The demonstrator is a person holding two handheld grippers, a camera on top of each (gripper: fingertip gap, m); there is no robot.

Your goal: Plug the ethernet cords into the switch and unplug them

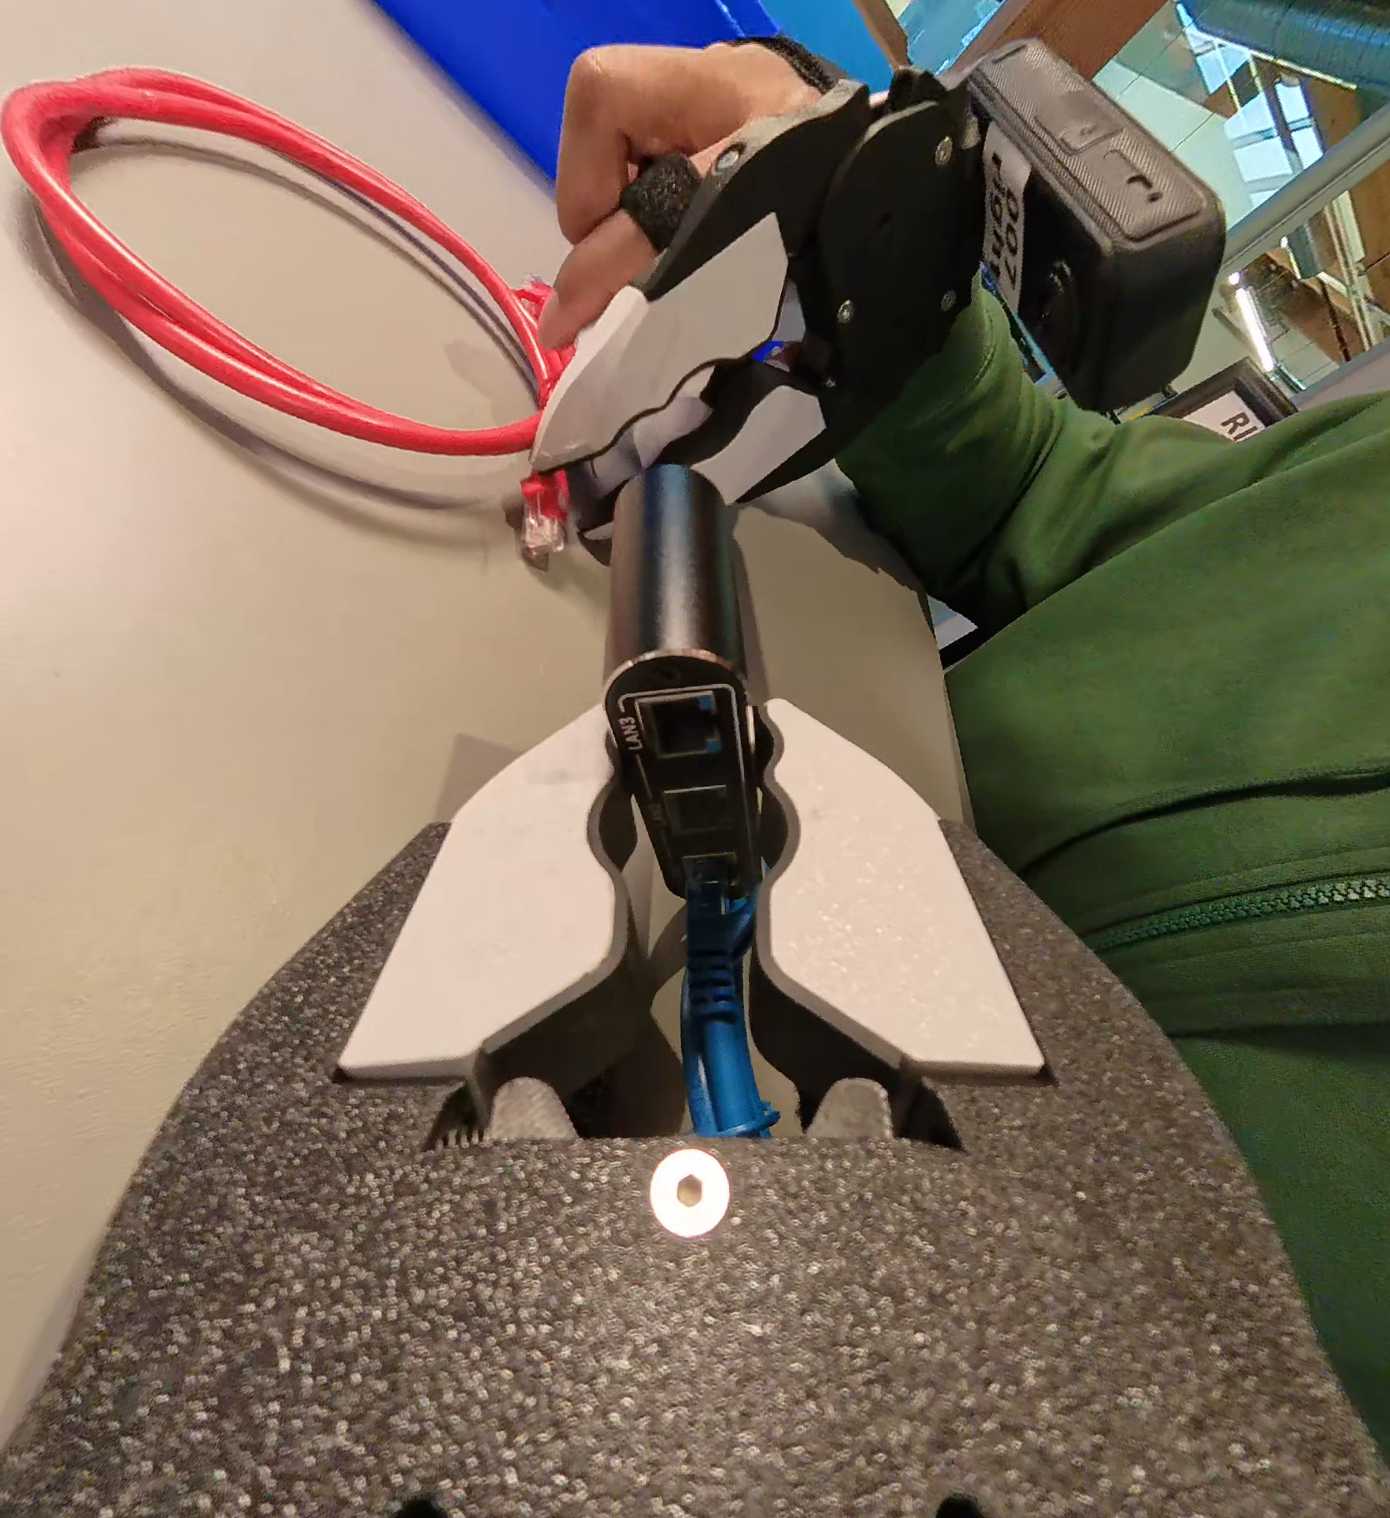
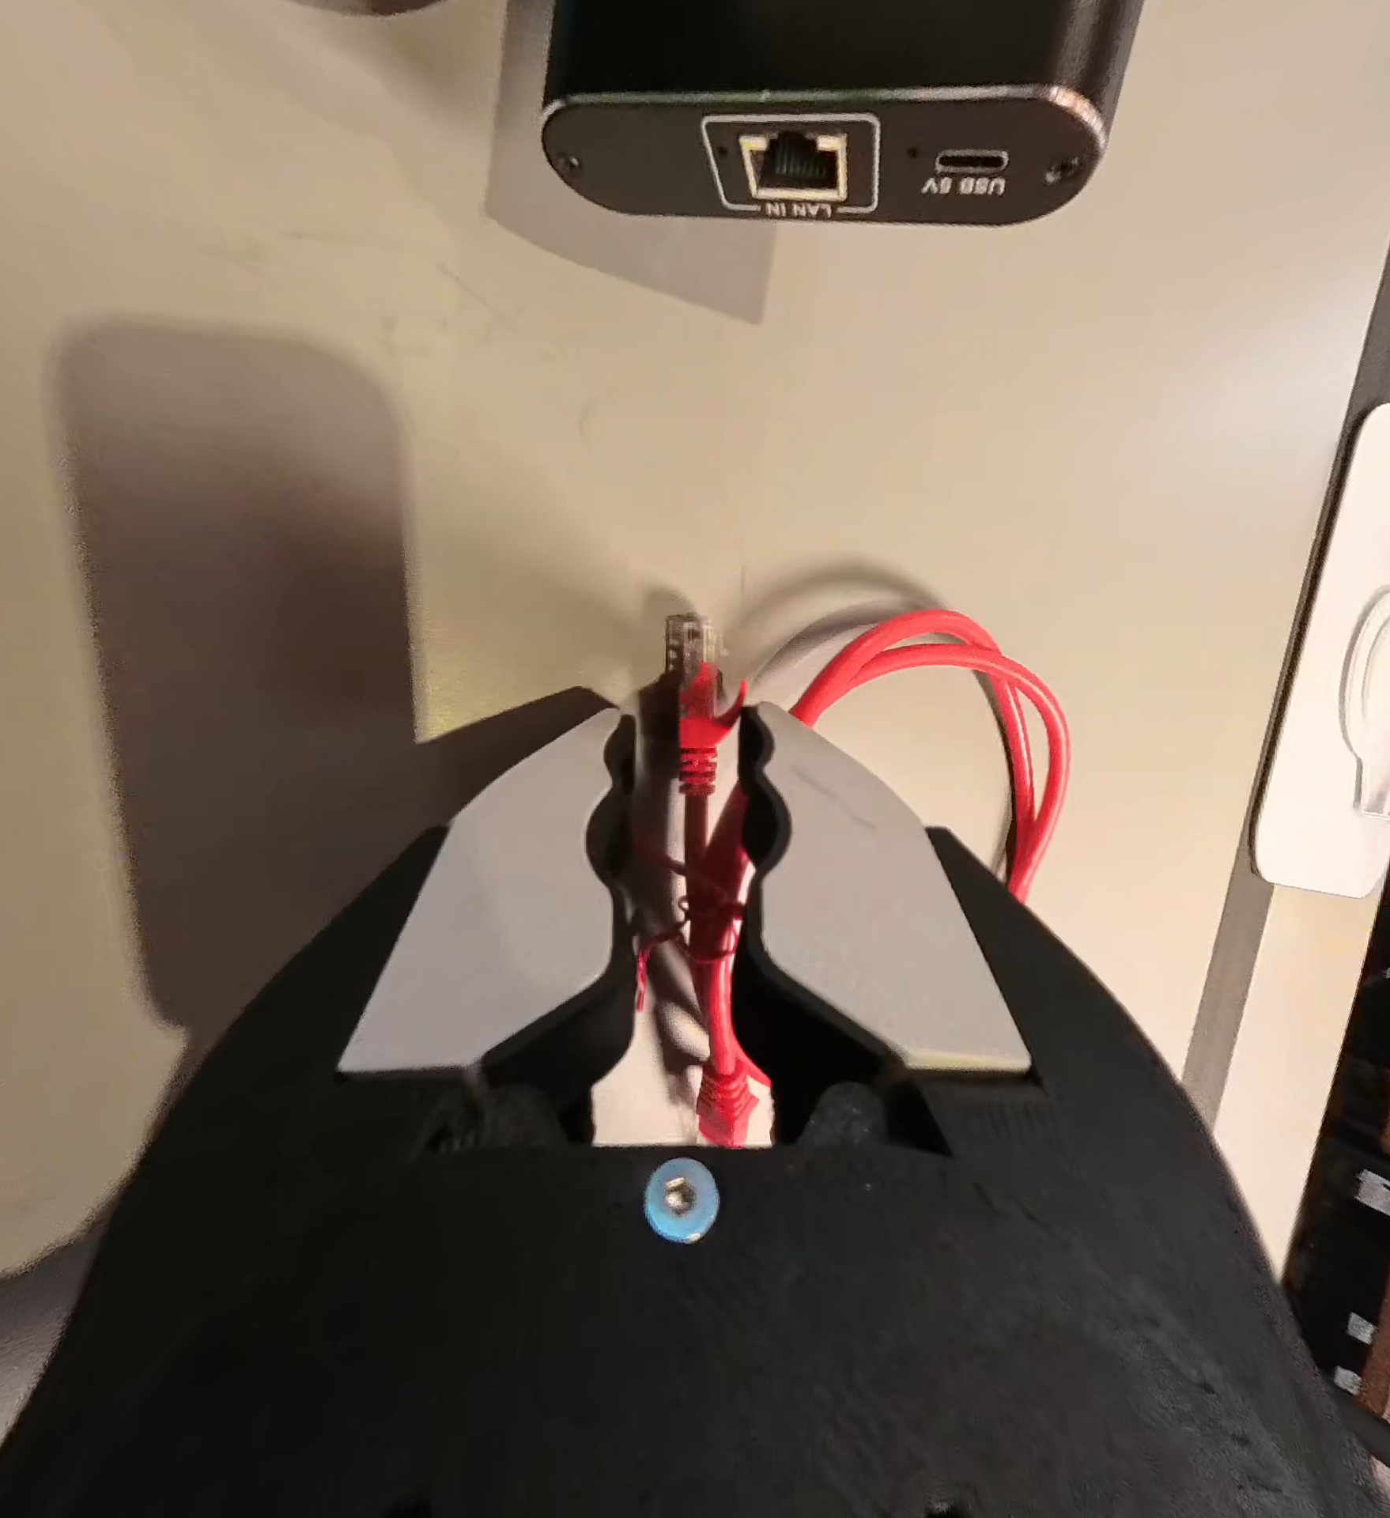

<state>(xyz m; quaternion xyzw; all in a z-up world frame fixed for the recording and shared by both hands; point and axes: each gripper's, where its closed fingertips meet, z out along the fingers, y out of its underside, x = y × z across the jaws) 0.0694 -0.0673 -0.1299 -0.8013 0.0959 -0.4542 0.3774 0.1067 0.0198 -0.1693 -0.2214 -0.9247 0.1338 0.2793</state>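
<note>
sat on a broad pale beige tabletop [image 1: 182,739], everything else. filled the 3 to 5 o'clock side of the left wrist view, a green zippered sleeve and jacket [image 1: 1209,739]. lay across the tabletop between the two grippers, a small dark metal switch with rounded ends [image 1: 679,657], its three-port face pointing at 6 o'clock in the left wrist view. clamped on that near end of the switch, the left gripper with grey fingers and speckled black body [image 1: 688,788], one finger on each side. plugged into the bottom port, a blue ethernet cord [image 1: 712,986], trailing back between the fingers toward 6 o'clock; open, the two ports above it. showed at 12 o'clock in the right wrist view, the switch's other face [image 2: 823,164], with one open network port and a small slot beside it. coiled at 10 o'clock in the left wrist view, a red ethernet cord [image 1: 248,328]. closed around the red cord just behind its clear-tipped plug [image 2: 688,657], the right gripper with grey fingers and black body [image 2: 688,739], plug aimed at 12 o'clock, well short of the switch. wrapped around the right gripper's handle, a hand [image 1: 618,181].
</note>
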